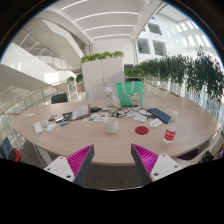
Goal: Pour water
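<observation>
White cup [111,126] sits on the table [90,142], well beyond the open jaws

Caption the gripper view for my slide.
Open gripper held back from a cluttered table, a white cup and red can beyond its fingers.

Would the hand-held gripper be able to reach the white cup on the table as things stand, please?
Probably yes. The hand-held gripper is open and empty, and the white cup stands beyond its fingers on the table, with bare tabletop between them and nothing blocking.
</observation>
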### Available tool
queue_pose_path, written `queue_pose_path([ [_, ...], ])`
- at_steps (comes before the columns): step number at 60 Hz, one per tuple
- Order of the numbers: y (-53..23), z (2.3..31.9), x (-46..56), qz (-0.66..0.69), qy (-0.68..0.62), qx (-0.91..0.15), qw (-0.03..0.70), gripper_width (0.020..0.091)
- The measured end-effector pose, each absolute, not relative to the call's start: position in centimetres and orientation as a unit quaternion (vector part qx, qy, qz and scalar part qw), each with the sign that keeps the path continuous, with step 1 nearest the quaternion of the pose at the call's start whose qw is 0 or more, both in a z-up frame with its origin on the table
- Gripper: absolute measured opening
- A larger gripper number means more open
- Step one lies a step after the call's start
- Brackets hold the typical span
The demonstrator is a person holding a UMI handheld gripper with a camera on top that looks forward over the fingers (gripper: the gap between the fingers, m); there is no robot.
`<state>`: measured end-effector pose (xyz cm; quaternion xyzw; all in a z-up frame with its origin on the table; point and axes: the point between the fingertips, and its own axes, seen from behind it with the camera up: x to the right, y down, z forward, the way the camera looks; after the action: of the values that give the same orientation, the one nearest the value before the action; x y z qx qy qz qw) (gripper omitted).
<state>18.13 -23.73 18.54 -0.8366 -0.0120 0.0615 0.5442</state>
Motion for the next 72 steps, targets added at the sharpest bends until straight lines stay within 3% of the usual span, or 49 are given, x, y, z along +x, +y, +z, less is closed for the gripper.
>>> queue_pose_path([
  [1, -24.9, 17.2, 18.0, 0.061, -0.009, -0.835, 0.547, 0.0819],
  [7, -24.1, 15.4, 20.6, 0.052, 0.012, -0.833, 0.551, 0.0822],
  [9, -22.8, 16.4, 22.2, 0.042, 0.015, -0.83, 0.556, 0.0821],
  [31, -10.6, 10.2, 41.6, -0.046, 0.064, -0.792, 0.605, 0.0818],
  [47, -2.7, 7.0, 47.6, -0.063, 0.078, -0.773, 0.627, 0.0803],
  [50, -1.7, 6.2, 47.8, -0.06, 0.074, -0.774, 0.626, 0.0752],
  [54, -1.3, 3.6, 47.1, -0.045, 0.054, -0.802, 0.593, 0.0522],
  [72, -1.9, 3.6, 47.8, -0.049, 0.079, -0.817, 0.569, 0.0337],
])
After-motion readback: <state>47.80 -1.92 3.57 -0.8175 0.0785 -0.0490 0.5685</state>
